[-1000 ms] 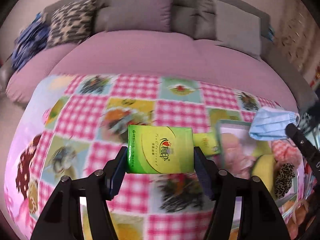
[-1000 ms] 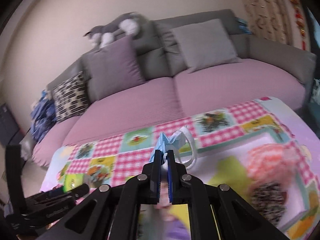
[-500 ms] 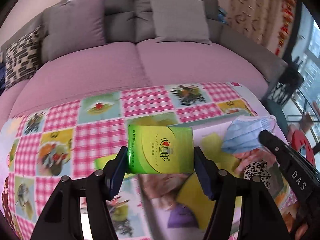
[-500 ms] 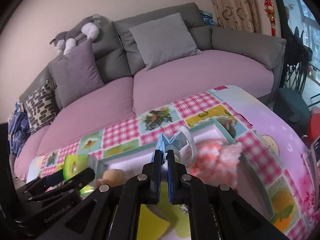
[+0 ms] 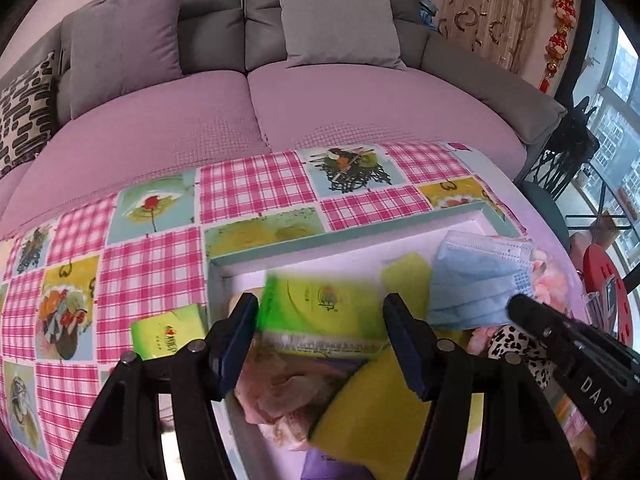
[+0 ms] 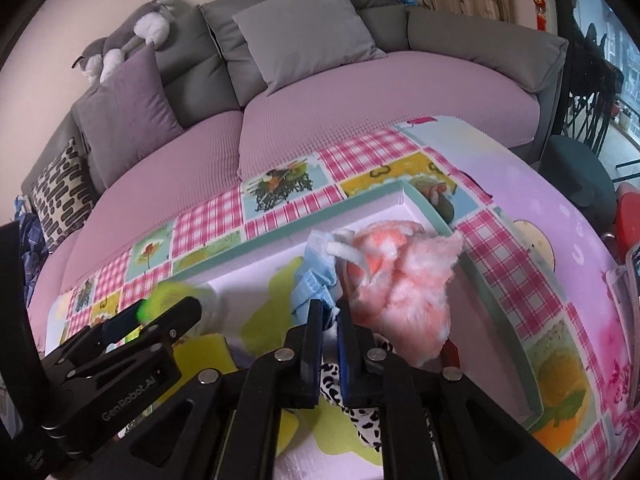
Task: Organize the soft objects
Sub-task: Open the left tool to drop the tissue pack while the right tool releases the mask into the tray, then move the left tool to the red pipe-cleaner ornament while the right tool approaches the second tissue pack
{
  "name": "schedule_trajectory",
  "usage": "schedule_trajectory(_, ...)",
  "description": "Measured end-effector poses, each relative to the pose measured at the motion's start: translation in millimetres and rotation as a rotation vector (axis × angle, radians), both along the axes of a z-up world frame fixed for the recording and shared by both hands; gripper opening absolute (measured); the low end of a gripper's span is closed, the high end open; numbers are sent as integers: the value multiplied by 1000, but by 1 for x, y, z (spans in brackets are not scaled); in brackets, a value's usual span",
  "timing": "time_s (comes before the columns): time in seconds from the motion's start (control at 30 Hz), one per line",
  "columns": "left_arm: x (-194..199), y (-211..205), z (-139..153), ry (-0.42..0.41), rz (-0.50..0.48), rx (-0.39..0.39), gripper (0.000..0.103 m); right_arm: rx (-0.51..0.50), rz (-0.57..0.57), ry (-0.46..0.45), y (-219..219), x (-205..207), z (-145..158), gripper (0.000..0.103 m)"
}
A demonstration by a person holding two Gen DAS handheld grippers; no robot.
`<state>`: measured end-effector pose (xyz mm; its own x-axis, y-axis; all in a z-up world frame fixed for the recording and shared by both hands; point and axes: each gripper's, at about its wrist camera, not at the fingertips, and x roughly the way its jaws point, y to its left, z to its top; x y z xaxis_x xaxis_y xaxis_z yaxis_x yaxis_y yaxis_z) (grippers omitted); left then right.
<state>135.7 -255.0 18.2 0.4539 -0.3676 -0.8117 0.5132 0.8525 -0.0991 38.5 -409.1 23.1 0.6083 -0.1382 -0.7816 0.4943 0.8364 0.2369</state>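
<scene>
My left gripper (image 5: 320,320) is shut on a green tissue pack (image 5: 324,304), which looks blurred and tipped forward over the left end of a teal-rimmed white box (image 5: 340,236). My right gripper (image 6: 330,312) holds a blue face mask (image 6: 316,280) by its edge above the box (image 6: 320,216). Its jaws are opening by a narrow gap, with the mask's edge still between them. The mask (image 5: 476,280) hangs beside a pink fluffy plush (image 6: 404,280). Inside the box lie a yellow sponge (image 5: 372,412), a pink cloth (image 5: 280,392) and a leopard-print scrunchie (image 6: 360,420).
A second green tissue pack (image 5: 168,332) lies on the checked tablecloth (image 5: 152,272) just left of the box. Behind the table is a pink and grey sofa (image 5: 320,120) with cushions and a grey plush toy (image 6: 120,48). A black metal stand (image 5: 568,152) is at the right.
Both grippers have swung right and down from the open tablecloth to over the box. The tissue pack has tipped between the left pads. The right jaws show a slightly wider gap.
</scene>
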Motion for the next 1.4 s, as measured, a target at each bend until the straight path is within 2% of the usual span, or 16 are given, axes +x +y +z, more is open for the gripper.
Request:
schedule_trajectory(0.33,-2,-3,4,16,20,48,68,4,15,34,2,0,5,9)
schedule_trajectory(0.37,-3,-1,6,13,27,53,69,1,19,39,3,0,5,9)
schedule_trajectory(0.43,-4,3,11,3,44,62,77,-17,28,51,5,0,7,14)
schedule_trajectory(0.5,-4,7,16,-4,56,72,78,-42,33,61,8,-1,10,17)
schedule_trajectory(0.6,-3,12,21,-13,67,79,78,-51,33,60,8,-3,14,31)
schedule_trajectory(0.67,-1,17,22,-12,87,81,79,-56,35,65,10,-3,16,51)
schedule_trajectory(0.87,7,29,17,-4,141,98,82,-86,40,90,15,-1,17,67)
schedule_trajectory(0.93,10,34,14,3,159,110,90,-88,44,99,15,0,15,69)
schedule_trajectory(1.0,13,38,12,2,175,113,90,-88,43,107,15,0,14,76)
schedule_trajectory(1.07,15,43,11,3,193,112,90,-86,39,111,14,1,12,92)
schedule_trajectory(1.13,18,48,9,12,212,111,91,-83,35,111,14,1,11,103)
schedule_trajectory(1.37,24,65,4,25,260,119,92,-89,33,111,14,1,10,103)
schedule_trajectory(1.4,25,67,4,22,268,121,95,-90,34,112,14,1,10,103)
